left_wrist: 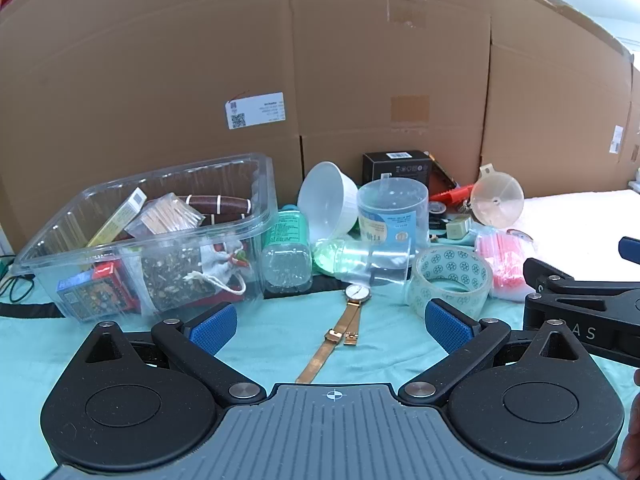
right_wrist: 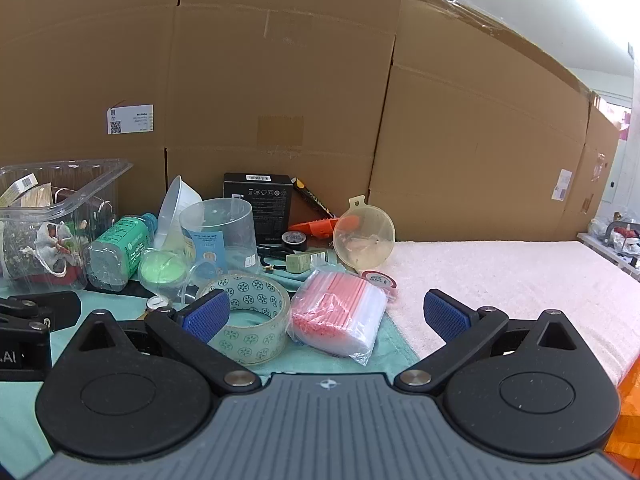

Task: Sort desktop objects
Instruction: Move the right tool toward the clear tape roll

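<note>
My left gripper (left_wrist: 332,330) is open and empty, low over the teal cloth. A rose-gold watch (left_wrist: 349,316) lies on the cloth between its fingers. My right gripper (right_wrist: 326,318) is open and empty. A patterned tape roll (right_wrist: 250,316) sits by its left finger, and a bag of pink-striped zip bags (right_wrist: 340,312) lies between its fingers. The tape roll (left_wrist: 450,280) and the bag (left_wrist: 505,264) also show in the left wrist view. A clear plastic bin (left_wrist: 140,240) holding small boxes and pouches stands at the left.
Behind lie a green bottle (left_wrist: 286,248), a white bowl (left_wrist: 328,204), a clear cylinder tub (left_wrist: 394,210), a black box (right_wrist: 258,206), a translucent funnel (right_wrist: 364,238) and small tape rolls. Cardboard boxes (right_wrist: 280,80) wall the back. A pink towel (right_wrist: 520,280) lies right.
</note>
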A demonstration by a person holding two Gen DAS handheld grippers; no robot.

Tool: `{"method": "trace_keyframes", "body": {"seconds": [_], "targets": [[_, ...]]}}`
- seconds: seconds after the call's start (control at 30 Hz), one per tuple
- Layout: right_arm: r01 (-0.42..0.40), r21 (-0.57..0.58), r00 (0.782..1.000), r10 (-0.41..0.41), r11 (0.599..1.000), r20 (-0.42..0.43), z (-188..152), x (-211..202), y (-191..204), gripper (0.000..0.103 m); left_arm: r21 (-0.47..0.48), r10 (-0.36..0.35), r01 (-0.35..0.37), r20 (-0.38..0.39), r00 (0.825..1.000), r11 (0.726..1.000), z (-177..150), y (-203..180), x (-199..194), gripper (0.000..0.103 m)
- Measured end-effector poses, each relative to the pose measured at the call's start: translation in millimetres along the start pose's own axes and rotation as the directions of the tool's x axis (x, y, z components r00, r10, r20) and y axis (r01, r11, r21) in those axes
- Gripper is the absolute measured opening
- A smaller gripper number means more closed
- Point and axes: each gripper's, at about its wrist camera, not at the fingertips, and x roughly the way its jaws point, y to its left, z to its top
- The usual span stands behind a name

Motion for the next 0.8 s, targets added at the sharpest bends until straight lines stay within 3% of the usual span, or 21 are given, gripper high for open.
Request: {"method": "trace_keyframes", "body": {"seconds": [0.8], "targets": [[0.001,-0.009,1.000,-0.001,1.000,-0.021,-0.1,3.4,-0.8,0.103,-0.014,-0.005,0.005,-0.020,1.000,1.000,0.8,2.3,6.2,0.103]]}}
